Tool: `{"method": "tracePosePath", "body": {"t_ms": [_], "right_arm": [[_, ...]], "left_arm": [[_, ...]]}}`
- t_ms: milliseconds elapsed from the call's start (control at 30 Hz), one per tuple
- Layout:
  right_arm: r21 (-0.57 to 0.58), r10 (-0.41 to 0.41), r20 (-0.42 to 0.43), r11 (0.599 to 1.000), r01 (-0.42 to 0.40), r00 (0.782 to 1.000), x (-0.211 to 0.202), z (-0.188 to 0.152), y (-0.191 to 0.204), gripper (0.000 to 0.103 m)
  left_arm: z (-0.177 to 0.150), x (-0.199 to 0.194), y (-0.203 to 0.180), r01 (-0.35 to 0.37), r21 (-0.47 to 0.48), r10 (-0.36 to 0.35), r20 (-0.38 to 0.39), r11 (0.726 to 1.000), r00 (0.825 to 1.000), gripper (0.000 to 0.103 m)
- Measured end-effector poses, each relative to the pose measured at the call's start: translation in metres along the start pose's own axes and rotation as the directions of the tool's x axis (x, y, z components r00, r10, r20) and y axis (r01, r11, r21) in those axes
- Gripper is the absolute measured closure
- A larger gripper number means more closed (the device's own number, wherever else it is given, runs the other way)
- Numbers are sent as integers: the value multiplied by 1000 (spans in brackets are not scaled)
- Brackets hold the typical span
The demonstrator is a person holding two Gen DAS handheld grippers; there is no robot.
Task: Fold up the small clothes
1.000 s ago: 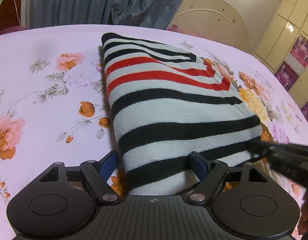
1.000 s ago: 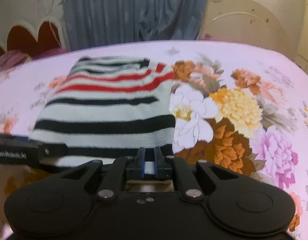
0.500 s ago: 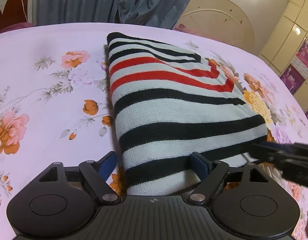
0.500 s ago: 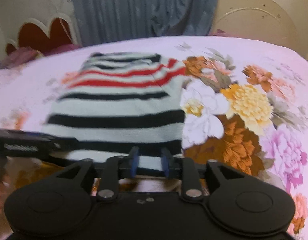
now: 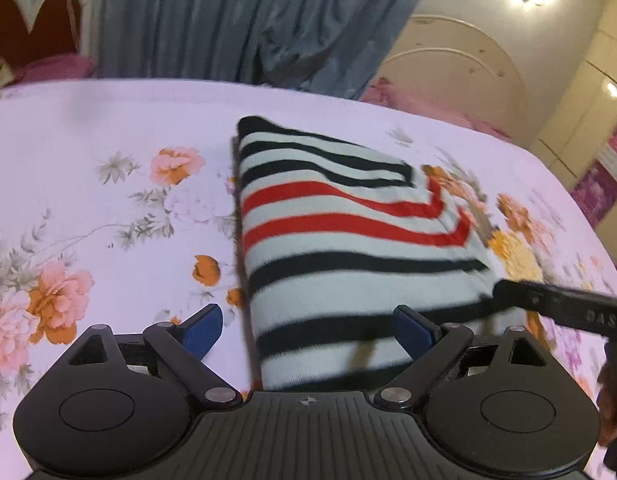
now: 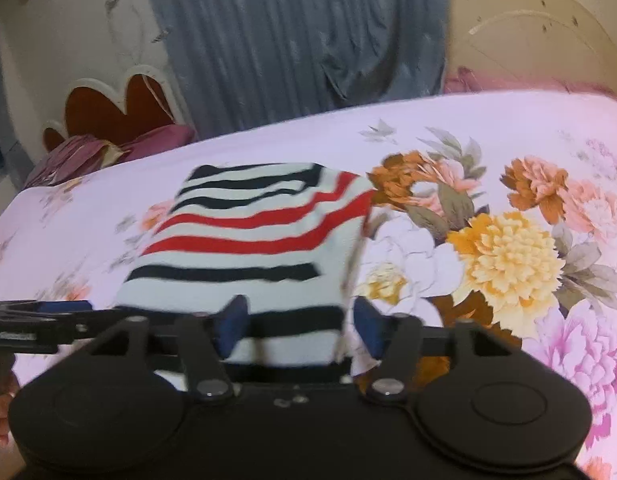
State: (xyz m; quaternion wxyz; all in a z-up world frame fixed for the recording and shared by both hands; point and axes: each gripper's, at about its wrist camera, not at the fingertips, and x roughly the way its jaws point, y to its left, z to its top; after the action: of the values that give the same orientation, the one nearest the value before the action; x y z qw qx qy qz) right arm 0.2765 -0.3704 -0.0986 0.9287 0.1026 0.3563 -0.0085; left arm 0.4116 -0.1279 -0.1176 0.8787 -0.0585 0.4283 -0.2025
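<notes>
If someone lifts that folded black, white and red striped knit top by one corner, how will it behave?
The striped knit top would probably droop and unfold: it looks soft, with layers only lying loosely on each other. It seems light, since it barely dents the floral bedsheet. The ribbed knit should give the pads decent friction, so slipping seems unlikely.

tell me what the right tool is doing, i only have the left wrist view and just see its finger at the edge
Observer: The right tool is opening; the sweater corner lies between its fingers, not pinched.
Operator: anything on the bed right of the sweater
Observer: Only the sheet's big flower print, a yellow bloom nearest; no other clothes.
Operator: whats at the far left past the bed
Observer: A scalloped headboard with a purple pillow against it.
</notes>
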Motion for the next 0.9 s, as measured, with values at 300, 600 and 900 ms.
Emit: {"method": "tracePosePath", "body": {"t_ms": [300,600,900], "right_arm": [[141,99,-75,986,-88,992,55,21,-34,37],[213,247,-93,951,-224,964,88,18,-47,30],[238,261,-68,942,-239,963,93,18,-44,62]], "left_arm": [[19,48,6,66,-89,-71,-48,994,996,12],[21,78,21,190,-173,-205,-73,966,976,12],[28,71,0,115,-100,-121,-55,988,991,39]]}}
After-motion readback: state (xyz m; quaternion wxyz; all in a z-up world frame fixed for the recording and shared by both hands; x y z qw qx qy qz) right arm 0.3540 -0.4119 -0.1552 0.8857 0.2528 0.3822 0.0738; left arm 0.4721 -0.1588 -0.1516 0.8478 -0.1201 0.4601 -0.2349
